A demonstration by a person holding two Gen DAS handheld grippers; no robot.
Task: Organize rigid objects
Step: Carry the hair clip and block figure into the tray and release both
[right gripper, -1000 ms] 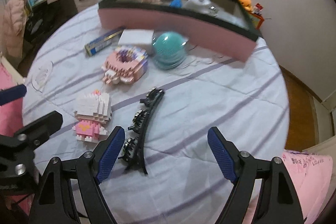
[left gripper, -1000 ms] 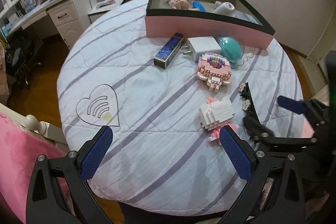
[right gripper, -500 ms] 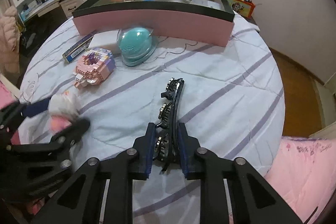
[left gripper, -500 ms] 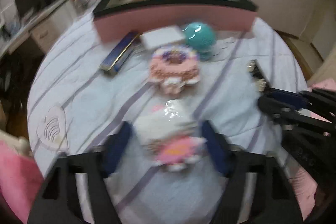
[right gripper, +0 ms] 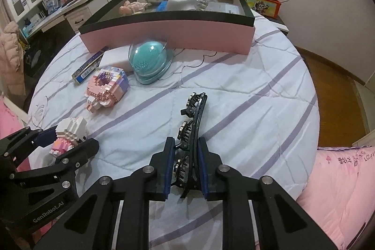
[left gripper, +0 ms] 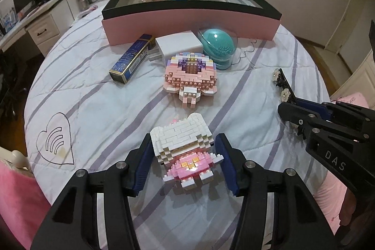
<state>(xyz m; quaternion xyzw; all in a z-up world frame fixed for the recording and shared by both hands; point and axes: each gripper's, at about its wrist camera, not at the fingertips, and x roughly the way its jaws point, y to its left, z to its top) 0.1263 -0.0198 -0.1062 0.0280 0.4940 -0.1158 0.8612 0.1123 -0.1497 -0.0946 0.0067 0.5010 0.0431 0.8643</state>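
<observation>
The white-and-pink brick figure (left gripper: 185,151) sits on the striped bedcover near the front edge of the round bed (left gripper: 93,95), and the left gripper (left gripper: 184,162) has its blue pads clamped against the figure's two sides. To the right, the black hair clip (right gripper: 191,132) with its flower studs lies along the cover, and the right gripper (right gripper: 185,170) is closed tight on its near end. Both pieces look gripped but not yet carried anywhere; each seems to rest on the cover.

Further back, the pink brick cake (left gripper: 191,76), the blue carton (left gripper: 131,61), the white charger block (left gripper: 178,46) and the teal brush under its clear dome (left gripper: 216,46) lie loose just in front of the pink box (left gripper: 187,22). That box with its black rim stands at the far side of the bed and already holds several things: a white figure, a pinkish toy, something blue and a white rounded device.

As a judgement, the sorting is partly done: some items are in the box, two are in hand, and four are left on the cover.
</observation>
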